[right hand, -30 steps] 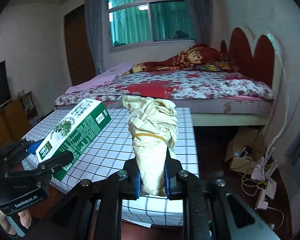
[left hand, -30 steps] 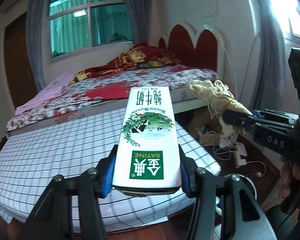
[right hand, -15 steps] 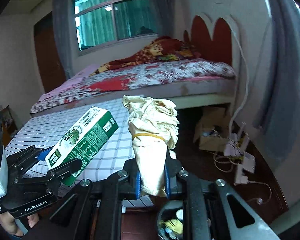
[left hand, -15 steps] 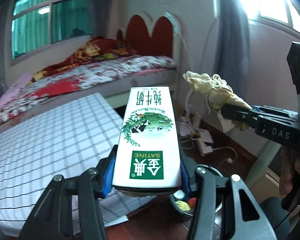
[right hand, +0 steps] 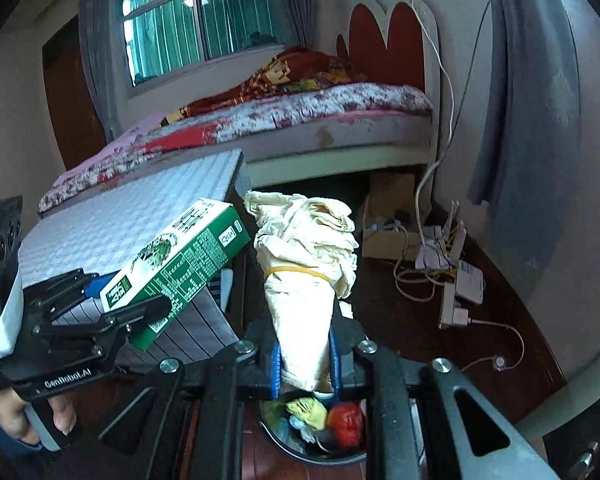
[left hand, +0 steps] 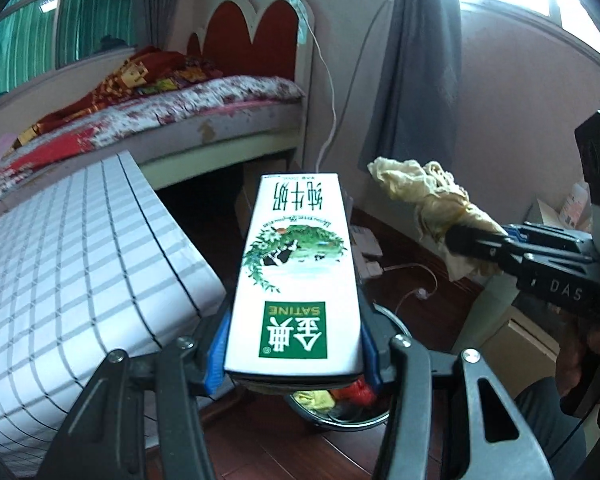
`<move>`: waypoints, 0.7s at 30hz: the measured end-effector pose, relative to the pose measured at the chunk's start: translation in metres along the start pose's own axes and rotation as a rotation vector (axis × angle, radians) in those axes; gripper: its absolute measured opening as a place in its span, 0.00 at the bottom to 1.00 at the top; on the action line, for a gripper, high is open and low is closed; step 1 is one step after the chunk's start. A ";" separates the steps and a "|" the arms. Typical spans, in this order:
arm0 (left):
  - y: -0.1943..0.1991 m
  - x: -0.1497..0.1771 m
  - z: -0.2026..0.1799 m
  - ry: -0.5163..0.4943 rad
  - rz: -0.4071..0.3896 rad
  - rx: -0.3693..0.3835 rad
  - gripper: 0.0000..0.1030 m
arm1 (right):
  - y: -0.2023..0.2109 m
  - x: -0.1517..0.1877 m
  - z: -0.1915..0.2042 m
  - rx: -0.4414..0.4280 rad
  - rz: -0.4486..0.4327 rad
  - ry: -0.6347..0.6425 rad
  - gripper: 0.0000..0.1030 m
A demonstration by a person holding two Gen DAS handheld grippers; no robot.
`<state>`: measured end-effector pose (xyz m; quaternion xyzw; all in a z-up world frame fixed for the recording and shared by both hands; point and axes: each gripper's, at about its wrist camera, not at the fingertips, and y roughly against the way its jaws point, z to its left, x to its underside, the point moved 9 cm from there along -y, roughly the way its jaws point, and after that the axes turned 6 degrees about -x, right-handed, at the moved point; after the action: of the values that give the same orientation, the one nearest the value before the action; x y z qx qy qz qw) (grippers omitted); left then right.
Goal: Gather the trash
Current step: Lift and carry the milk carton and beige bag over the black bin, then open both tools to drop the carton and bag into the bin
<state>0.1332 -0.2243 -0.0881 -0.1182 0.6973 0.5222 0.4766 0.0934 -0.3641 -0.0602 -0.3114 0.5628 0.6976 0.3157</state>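
Two grippers in view, each loaded. Far left of the right wrist frame: left gripper (right hand: 140, 312), lettered "GenRobot.AI" along its side, jaws clamped on a green-and-white milk carton (right hand: 176, 264) angled up toward frame centre. Behind it, upper left, a checked table (right hand: 120, 224), then a bed (right hand: 300, 116) with a red headboard (right hand: 384, 48) and a green-curtained window (right hand: 204, 20). Centre: cream bundle of crumpled wrapping (right hand: 304, 276) cinched by a yellow rubber band, pinched between the blue pads of the right gripper (right hand: 304, 364). Bottom centre, directly under those jaws: round trash bin (right hand: 320, 428) holding yellow, red and pale scraps. Right: cables and a power strip (right hand: 456, 304) on dark wood floor.

Left wrist frame, left to right: table (left hand: 80, 240), then carton (left hand: 296, 272) gripped in the left gripper (left hand: 294, 344), printed upside down with "SATINE" plus Chinese characters; bin (left hand: 340, 412) partly hidden beneath it; bundle (left hand: 428, 200) at right, held by the right gripper (left hand: 472, 240), marked "DAS".

Compared with half a second ago: both views swung right and downward, window pushed to the upper left, bin far more exposed.
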 end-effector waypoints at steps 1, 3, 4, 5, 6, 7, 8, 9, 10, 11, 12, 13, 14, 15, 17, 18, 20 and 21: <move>-0.004 0.004 -0.003 -0.002 0.007 0.007 0.52 | -0.003 0.007 -0.005 -0.004 0.010 -0.002 0.18; -0.011 0.012 -0.009 -0.006 0.022 0.015 0.52 | -0.011 0.019 -0.013 -0.004 0.031 -0.003 0.19; -0.017 0.018 -0.013 -0.011 0.036 0.018 0.52 | -0.016 0.025 -0.016 -0.010 0.042 -0.004 0.19; -0.021 0.022 -0.015 -0.013 0.045 0.017 0.52 | -0.020 0.031 -0.019 -0.016 0.052 -0.006 0.19; -0.024 0.026 -0.017 -0.014 0.055 0.022 0.52 | -0.025 0.037 -0.024 -0.015 0.066 -0.004 0.19; -0.029 0.031 -0.019 -0.018 0.066 0.024 0.52 | -0.031 0.043 -0.027 -0.016 0.080 0.000 0.19; -0.032 0.034 -0.020 -0.021 0.071 0.026 0.52 | -0.037 0.049 -0.030 -0.020 0.094 0.004 0.19; -0.037 0.038 -0.023 -0.026 0.082 0.035 0.52 | -0.041 0.053 -0.033 -0.020 0.103 0.007 0.19; -0.041 0.042 -0.024 -0.028 0.093 0.038 0.52 | -0.049 0.060 -0.037 -0.021 0.121 0.011 0.19; -0.049 0.049 -0.027 -0.033 0.119 0.048 0.52 | -0.055 0.066 -0.039 -0.023 0.137 0.012 0.19; -0.056 0.055 -0.029 -0.039 0.142 0.054 0.52 | -0.061 0.070 -0.042 -0.026 0.152 0.013 0.19; -0.061 0.062 -0.032 -0.045 0.161 0.056 0.52 | -0.066 0.075 -0.044 -0.031 0.166 0.016 0.19; -0.066 0.066 -0.035 -0.049 0.179 0.059 0.52 | -0.071 0.080 -0.046 -0.033 0.180 0.019 0.19; -0.072 0.071 -0.037 -0.051 0.195 0.061 0.52 | -0.076 0.085 -0.048 -0.037 0.197 0.021 0.19; -0.080 0.077 -0.039 -0.054 0.217 0.067 0.52 | -0.088 0.095 -0.051 -0.046 0.227 0.030 0.19; -0.083 0.079 -0.040 -0.053 0.222 0.072 0.52 | -0.092 0.099 -0.053 -0.048 0.236 0.034 0.19; -0.092 0.086 -0.043 -0.038 0.265 0.112 0.55 | -0.104 0.108 -0.059 -0.036 0.264 0.050 0.28; -0.098 0.090 -0.042 -0.016 0.282 0.107 0.62 | -0.110 0.114 -0.064 -0.010 0.282 0.057 0.40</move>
<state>0.1290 -0.2711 -0.2194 0.0105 0.7300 0.5470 0.4097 0.1162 -0.3985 -0.2260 -0.2501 0.6063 0.7287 0.1969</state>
